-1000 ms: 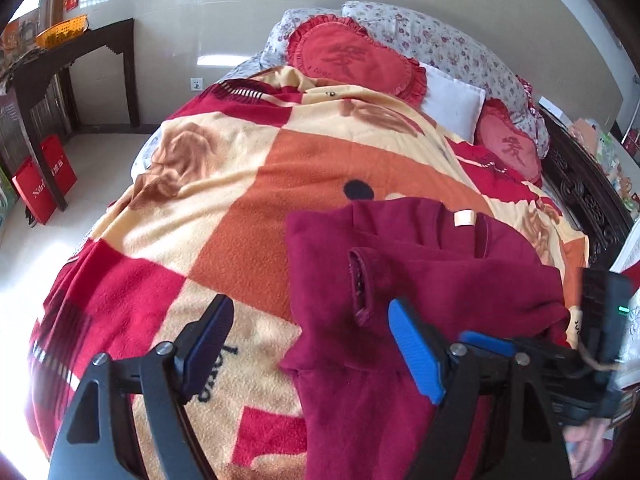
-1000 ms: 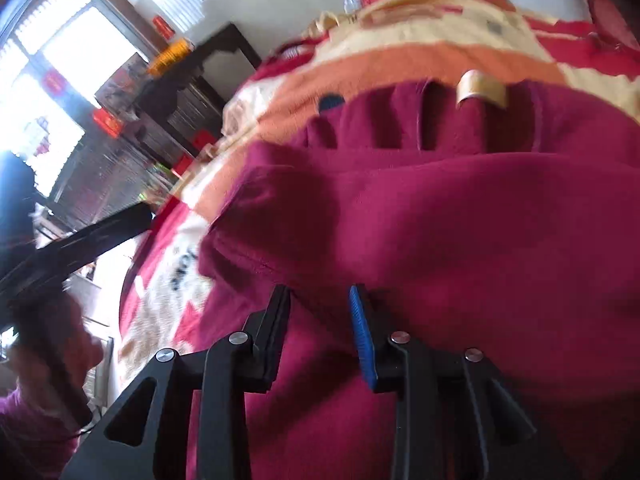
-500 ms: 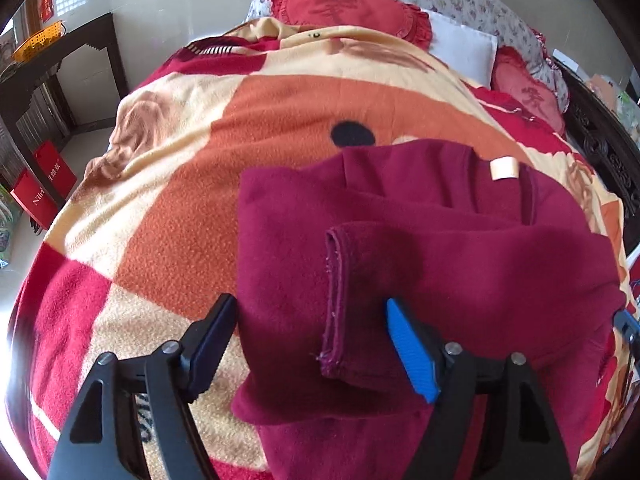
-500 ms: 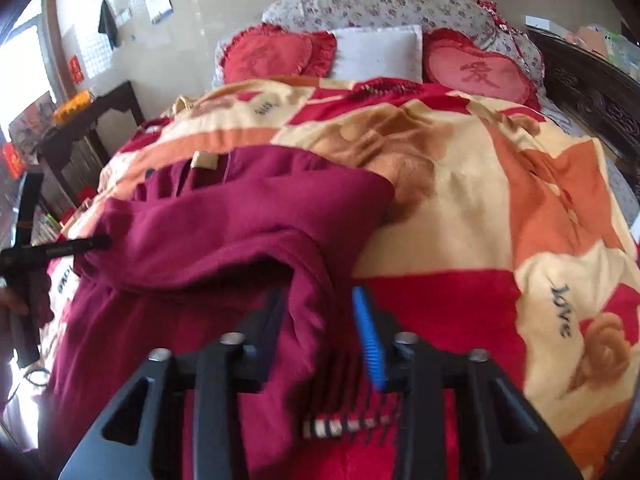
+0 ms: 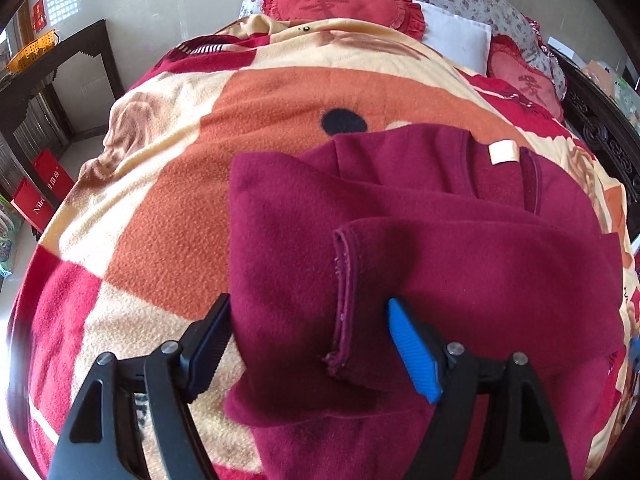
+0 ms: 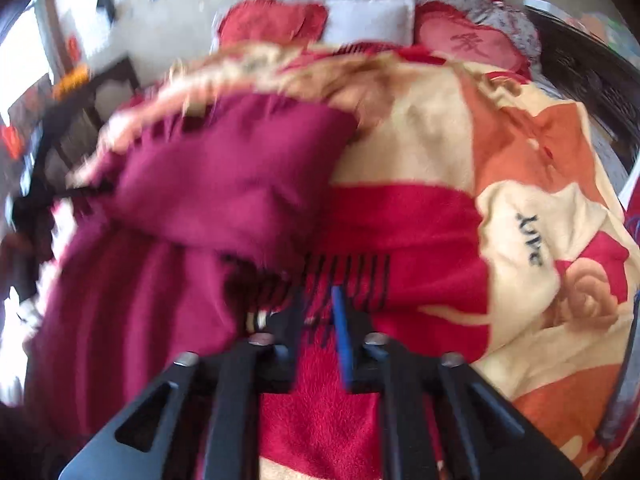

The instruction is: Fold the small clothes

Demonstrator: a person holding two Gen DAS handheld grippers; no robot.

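A maroon fleece top point(image 5: 440, 248) lies on the patterned blanket point(image 5: 224, 184), neck label point(image 5: 503, 152) up, with both sleeves folded across the body; a sleeve cuff point(image 5: 344, 296) lies on top. My left gripper point(image 5: 308, 344) is open wide, its jaws either side of the cuff and the folded left edge, holding nothing. In the blurred right wrist view the top point(image 6: 224, 184) lies left of my right gripper point(image 6: 320, 312), whose jaws stand a narrow gap apart over the red blanket point(image 6: 400, 232), empty.
Red heart cushions point(image 5: 336, 0) and a white pillow point(image 5: 456, 36) lie at the bed head. A dark wooden side table point(image 5: 60, 64) with an orange basket stands left of the bed. The dark carved bed frame point(image 5: 600, 132) runs along the right.
My right gripper has let go of the sleeve it carried across and pulled back to the right, off the top. My left gripper has moved forward, closing in on the cuff.
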